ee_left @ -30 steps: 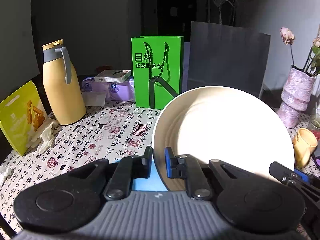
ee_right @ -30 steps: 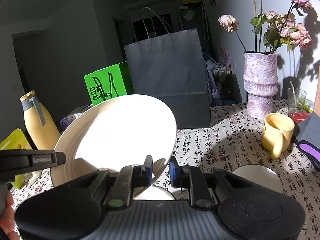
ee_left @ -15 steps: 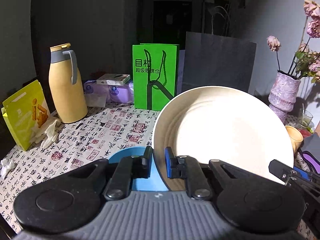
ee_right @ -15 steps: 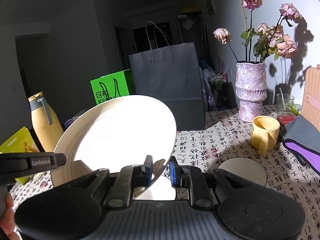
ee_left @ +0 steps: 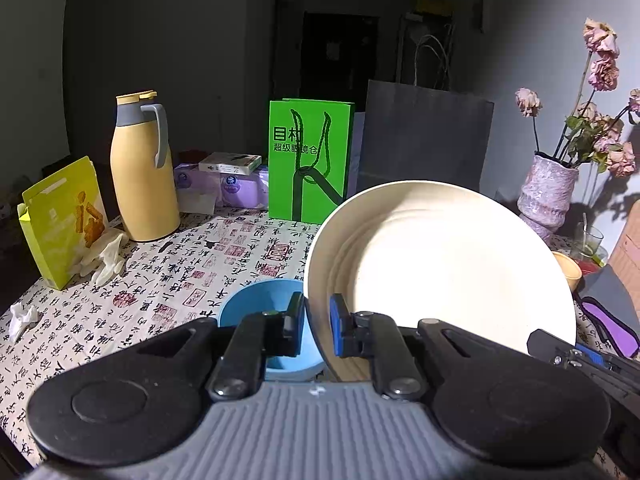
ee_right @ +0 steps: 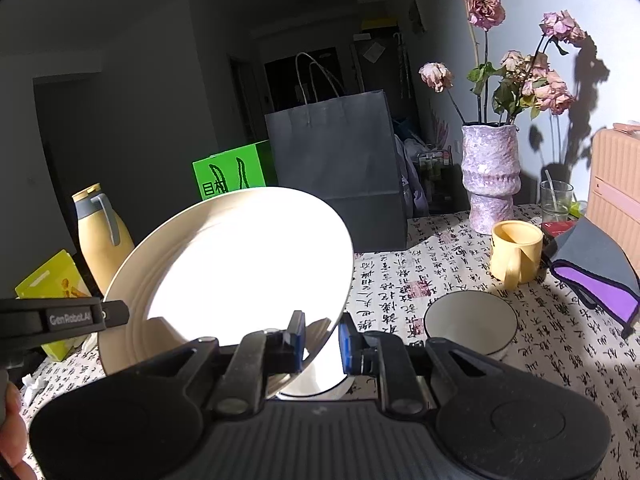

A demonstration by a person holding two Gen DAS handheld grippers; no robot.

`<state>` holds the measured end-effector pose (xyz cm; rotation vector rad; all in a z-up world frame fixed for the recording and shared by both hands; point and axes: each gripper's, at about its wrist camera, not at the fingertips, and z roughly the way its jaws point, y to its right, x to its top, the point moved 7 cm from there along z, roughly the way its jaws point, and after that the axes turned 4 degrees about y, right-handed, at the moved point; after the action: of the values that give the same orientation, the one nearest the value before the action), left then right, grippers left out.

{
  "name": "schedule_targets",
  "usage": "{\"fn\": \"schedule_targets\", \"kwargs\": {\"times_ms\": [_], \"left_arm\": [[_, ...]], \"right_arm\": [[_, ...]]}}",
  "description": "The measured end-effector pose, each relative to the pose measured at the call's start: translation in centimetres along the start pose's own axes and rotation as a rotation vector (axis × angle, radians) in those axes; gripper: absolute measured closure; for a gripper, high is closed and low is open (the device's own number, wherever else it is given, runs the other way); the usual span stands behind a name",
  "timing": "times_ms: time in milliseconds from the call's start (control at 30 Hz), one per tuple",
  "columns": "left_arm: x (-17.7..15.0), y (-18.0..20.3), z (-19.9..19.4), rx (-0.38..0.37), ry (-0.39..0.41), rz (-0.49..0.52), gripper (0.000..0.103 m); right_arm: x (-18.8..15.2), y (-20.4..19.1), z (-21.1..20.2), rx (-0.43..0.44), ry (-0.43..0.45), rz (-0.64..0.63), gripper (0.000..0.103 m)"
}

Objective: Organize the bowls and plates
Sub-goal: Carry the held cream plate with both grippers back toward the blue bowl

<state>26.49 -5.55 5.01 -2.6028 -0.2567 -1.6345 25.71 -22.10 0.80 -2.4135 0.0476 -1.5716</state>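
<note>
A large cream plate [ee_left: 440,272] hangs tilted above the table, held by two sides of its rim. My left gripper [ee_left: 317,326] is shut on its left rim. My right gripper [ee_right: 322,336] is shut on the right rim of the same plate [ee_right: 240,272]. Below the left gripper a blue bowl [ee_left: 256,312] stands on the patterned tablecloth [ee_left: 180,272]. To the right of the right gripper stands a white bowl [ee_right: 470,322]. Another white dish [ee_right: 316,380] lies under the right gripper, mostly hidden.
At the back stand a yellow thermos jug [ee_left: 144,172], a green paper bag [ee_left: 310,160], a grey paper bag [ee_right: 336,168] and a vase with dried roses [ee_right: 490,176]. A yellow mug [ee_right: 516,252] and a grey-purple cloth [ee_right: 592,268] sit right; a yellow box [ee_left: 60,220] stands left.
Both grippers have drawn back from the far objects with the plate still held between them. The blue bowl and the white bowl have come further into view.
</note>
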Motion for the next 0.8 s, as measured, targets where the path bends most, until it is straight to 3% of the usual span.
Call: {"fn": "schedule_targets", "kwargs": {"times_ms": [800], "left_arm": [[-3.9, -0.8, -3.9, -0.078, 0.03, 0.009, 0.089]], "right_arm": [[-4.2, 0.4, -4.4, -0.034, 0.042, 0.05, 0.086]]}}
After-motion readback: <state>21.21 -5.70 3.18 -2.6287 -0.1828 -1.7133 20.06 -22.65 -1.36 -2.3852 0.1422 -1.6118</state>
